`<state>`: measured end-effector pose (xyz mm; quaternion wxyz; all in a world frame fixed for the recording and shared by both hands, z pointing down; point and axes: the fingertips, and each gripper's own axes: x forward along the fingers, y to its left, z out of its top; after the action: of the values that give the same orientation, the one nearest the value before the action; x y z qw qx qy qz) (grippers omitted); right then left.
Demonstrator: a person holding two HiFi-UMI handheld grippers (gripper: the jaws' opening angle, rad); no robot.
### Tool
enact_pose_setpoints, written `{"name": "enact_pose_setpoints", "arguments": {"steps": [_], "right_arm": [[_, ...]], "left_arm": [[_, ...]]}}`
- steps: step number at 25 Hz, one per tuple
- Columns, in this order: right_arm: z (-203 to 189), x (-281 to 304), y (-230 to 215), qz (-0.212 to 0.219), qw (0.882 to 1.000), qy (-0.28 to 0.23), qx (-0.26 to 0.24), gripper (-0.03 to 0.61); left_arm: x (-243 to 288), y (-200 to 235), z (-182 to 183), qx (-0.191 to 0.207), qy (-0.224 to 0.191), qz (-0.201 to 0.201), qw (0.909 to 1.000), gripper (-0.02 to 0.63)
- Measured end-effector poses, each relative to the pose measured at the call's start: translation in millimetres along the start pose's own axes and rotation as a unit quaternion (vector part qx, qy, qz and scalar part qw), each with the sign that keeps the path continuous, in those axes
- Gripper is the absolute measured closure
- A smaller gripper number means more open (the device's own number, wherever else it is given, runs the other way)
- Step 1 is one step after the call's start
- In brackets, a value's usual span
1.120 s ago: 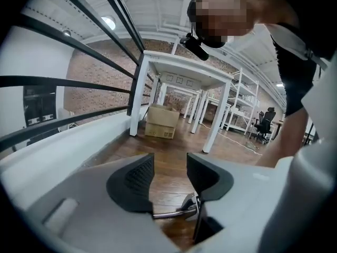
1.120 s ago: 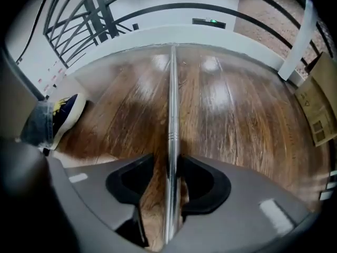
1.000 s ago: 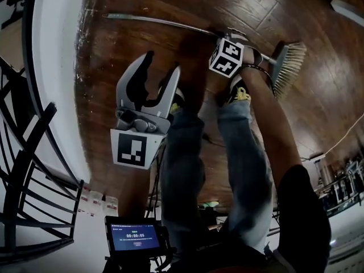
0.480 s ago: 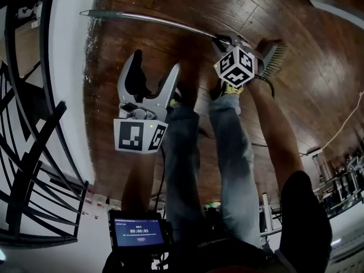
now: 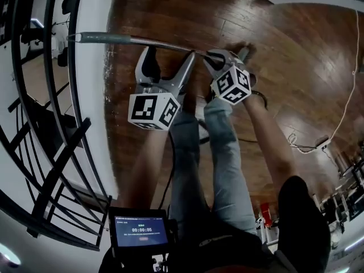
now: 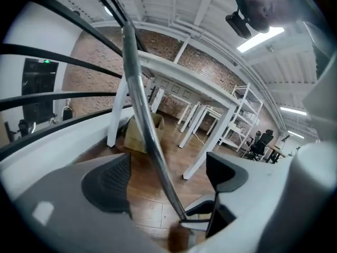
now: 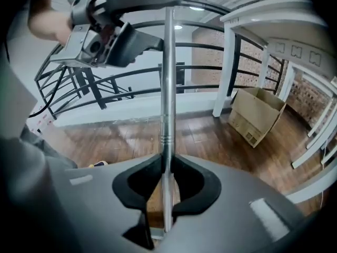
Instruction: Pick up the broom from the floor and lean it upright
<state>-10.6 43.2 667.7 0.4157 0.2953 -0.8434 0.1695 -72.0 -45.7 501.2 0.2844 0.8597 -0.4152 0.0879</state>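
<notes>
The broom's metal handle (image 5: 114, 38) runs from the white ledge at the left to my right gripper (image 5: 219, 57), which is shut on it. The bristle head is hidden behind that gripper. In the right gripper view the handle (image 7: 167, 88) stands upright out of my right gripper (image 7: 166, 186), whose pads pinch it. My left gripper (image 5: 170, 54) straddles the handle further along; its jaws are opening. In the left gripper view the handle (image 6: 145, 120) passes between the wide jaws of my left gripper (image 6: 168, 178), and neither pad touches it.
A black stair railing (image 5: 45, 124) and a white ledge (image 5: 94, 107) run along the left. The person's legs (image 5: 222, 152) stand on the dark wood floor (image 5: 296, 67). A cable (image 5: 335, 124) trails at the right. A cardboard box (image 7: 258, 115) and white table legs (image 6: 210, 141) stand beyond.
Both grippers rose. The right gripper closed on the handle and lifted the broom off the floor. The left gripper moved up to straddle the handle and opened wider.
</notes>
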Motion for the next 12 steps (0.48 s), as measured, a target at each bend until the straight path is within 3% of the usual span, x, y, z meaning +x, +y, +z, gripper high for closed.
{"name": "enact_pose_setpoints", "arguments": {"steps": [2,3,5,12], "right_arm": [[9.7,-21.8,-5.3,-0.004,1.0,-0.015,-0.001,0.503],[14.7,-34.7,-7.9,-0.007,1.0,-0.022,0.002,0.502],[25.5,-62.1,-16.6,-0.018,0.999,-0.036,0.014,0.502],[79.4,-130.4,-87.6,-0.08,0.983,-0.113,0.124,0.5]], "left_arm": [[13.4,-26.1,26.7,0.025,-0.011,-0.009,0.9996,0.201],[16.5,-39.8,43.0,0.039,-0.019,-0.01,0.999,0.271],[21.5,-66.1,77.4,0.063,-0.033,-0.011,0.9974,0.53],[75.5,-168.2,179.1,0.136,-0.051,-0.108,0.9835,0.577]]}}
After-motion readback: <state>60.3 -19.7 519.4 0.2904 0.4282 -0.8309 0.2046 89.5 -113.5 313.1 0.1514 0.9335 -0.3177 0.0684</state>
